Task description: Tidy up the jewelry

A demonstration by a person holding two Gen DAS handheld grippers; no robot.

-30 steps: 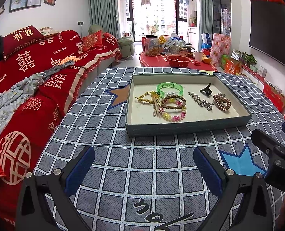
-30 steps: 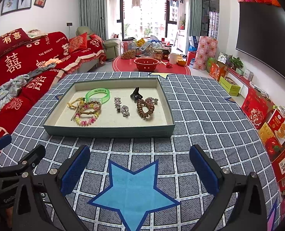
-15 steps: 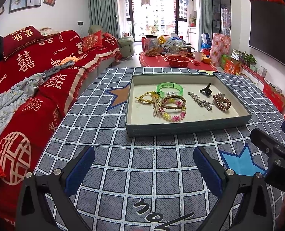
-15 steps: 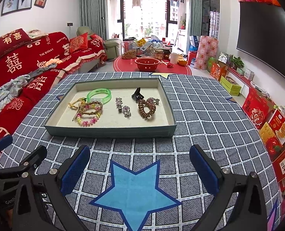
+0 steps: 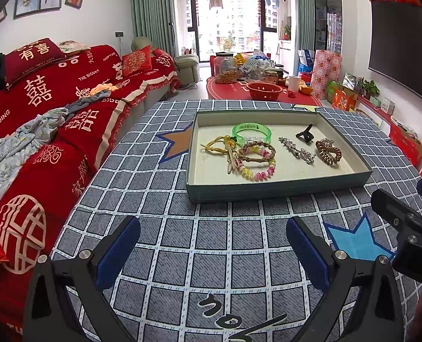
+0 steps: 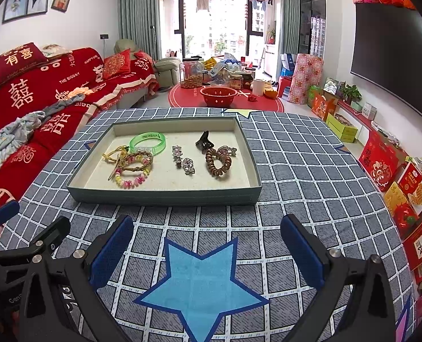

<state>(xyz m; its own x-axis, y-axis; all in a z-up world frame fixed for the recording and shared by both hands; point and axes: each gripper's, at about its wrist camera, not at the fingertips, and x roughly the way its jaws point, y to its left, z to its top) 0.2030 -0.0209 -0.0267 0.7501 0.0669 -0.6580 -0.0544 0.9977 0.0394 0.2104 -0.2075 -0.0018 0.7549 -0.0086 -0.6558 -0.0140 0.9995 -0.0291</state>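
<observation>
A shallow grey-green tray (image 5: 268, 191) (image 6: 165, 196) sits on the checked tablecloth. In it lie a green bangle (image 5: 251, 133) (image 6: 147, 142), a yellow cord bracelet (image 5: 216, 146), a brown braided bracelet (image 5: 258, 151), a pink-yellow bead bracelet (image 5: 256, 172) (image 6: 131, 181), silver clips (image 5: 296, 149) (image 6: 182, 159), a black claw clip (image 5: 305, 134) (image 6: 204, 141) and a brown coil hair tie (image 5: 328, 151) (image 6: 218, 163). My left gripper (image 5: 212, 245) and right gripper (image 6: 206, 242) are open and empty, held in front of the tray's near wall.
A red-covered sofa (image 5: 40, 114) with loose clothes runs along the left of the table. A blue star (image 6: 201, 279) is printed on the cloth under my right gripper. Red boxes (image 6: 396, 188) stand on the floor at the right. A red mat with a bowl (image 6: 218, 95) and jars lies beyond.
Both grippers stay open. The right wrist view has drifted slightly toward the tray; the left view is nearly unchanged.
</observation>
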